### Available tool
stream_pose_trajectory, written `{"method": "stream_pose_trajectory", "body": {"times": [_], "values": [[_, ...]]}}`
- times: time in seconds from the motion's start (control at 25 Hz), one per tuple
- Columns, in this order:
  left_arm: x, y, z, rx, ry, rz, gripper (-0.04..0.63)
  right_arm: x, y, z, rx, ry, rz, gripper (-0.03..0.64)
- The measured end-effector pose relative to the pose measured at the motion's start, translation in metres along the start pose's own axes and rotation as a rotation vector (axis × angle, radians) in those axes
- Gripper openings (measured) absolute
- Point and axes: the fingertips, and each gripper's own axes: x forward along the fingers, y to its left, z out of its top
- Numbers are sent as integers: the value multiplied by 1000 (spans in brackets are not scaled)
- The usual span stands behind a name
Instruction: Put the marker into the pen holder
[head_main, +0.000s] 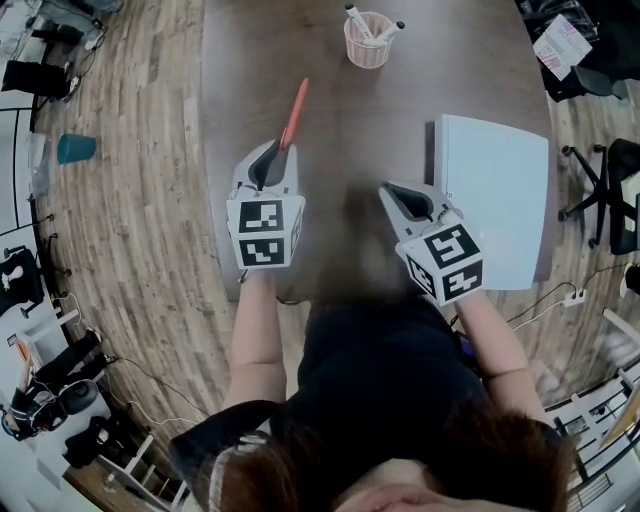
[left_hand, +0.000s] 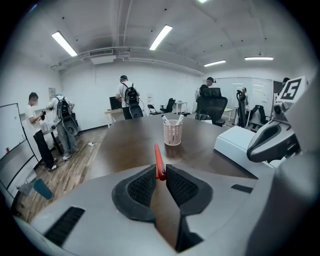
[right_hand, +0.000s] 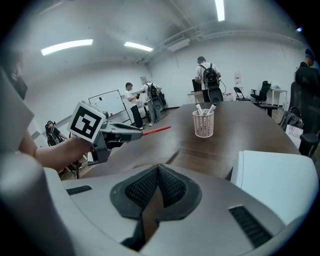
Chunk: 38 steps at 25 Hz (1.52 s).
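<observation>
Orange-red marker (left_hand: 158, 157), one item, held. My left gripper (left_hand: 160, 170) has its jaws narrowed onto the marker's rear end. The pads pinch it from both sides, and nearly the whole barrel sticks out forward past the tips, lifted off the table (head_main: 350, 110). Right gripper (right_hand: 158, 170): jaws pressed together, nothing between them, idle beside the white box (head_main: 495, 190).

Pen holder (head_main: 368, 40): pale mesh cup, upright near the far edge of the table, well apart from the marker's tip, with other pens (head_main: 358, 20) already leaning in it.

Hazards, in my judgement:
- The grip sits at one end only, so the barrel may pivot or slide out during the carry.
- The long overhang could strike the rim and topple so light a cup.
- The pens inside may block the tip, leaving the marker propped on top and not dropped in.
</observation>
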Motion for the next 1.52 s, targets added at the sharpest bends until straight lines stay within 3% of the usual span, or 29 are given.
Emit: {"method": "stream_pose_trajectory", "body": {"times": [0.28,0.68,1.16,1.52], "values": [[-34,-21,40,76,-56,-51,77,-19,5,5,-10,-41,-14,15],[-49,-39,113,276,-98,-117,77,-43,2,17,-22,-105,-45,15],[6,-46,140,474,73,-206,77,-50,-15,34,-30,-127,-86,15],[38,-37,138,532,124,-137,77,-31,-37,39,6,-121,-93,15]]}}
